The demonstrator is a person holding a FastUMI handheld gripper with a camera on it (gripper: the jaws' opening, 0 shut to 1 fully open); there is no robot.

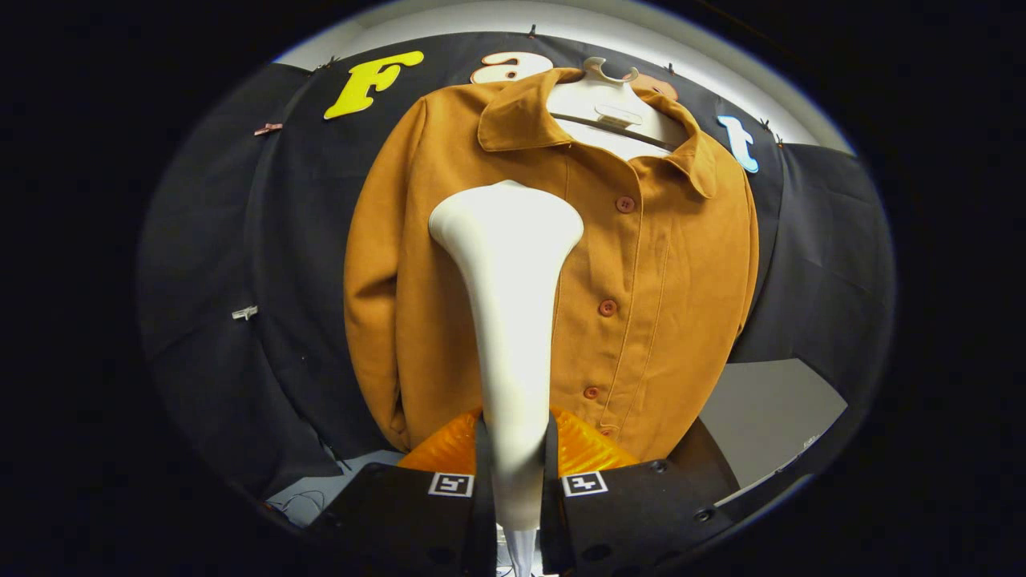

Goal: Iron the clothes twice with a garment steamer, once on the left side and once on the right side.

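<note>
Gripper (515, 461) clamps steamer (509, 320) handle; head on jacket (657, 280) left front, beside placket.

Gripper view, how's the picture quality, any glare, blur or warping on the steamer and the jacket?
In the gripper view, the white steamer is brightly lit and nearly washed out at its head; the fisheye bulges the brown jacket and curves its sleeves; jacket buttons and seams stay sharp; the claw, shut on the steamer's handle, is dark with little detail; the booth cloth beside the jacket sits in dim shadow.
</note>
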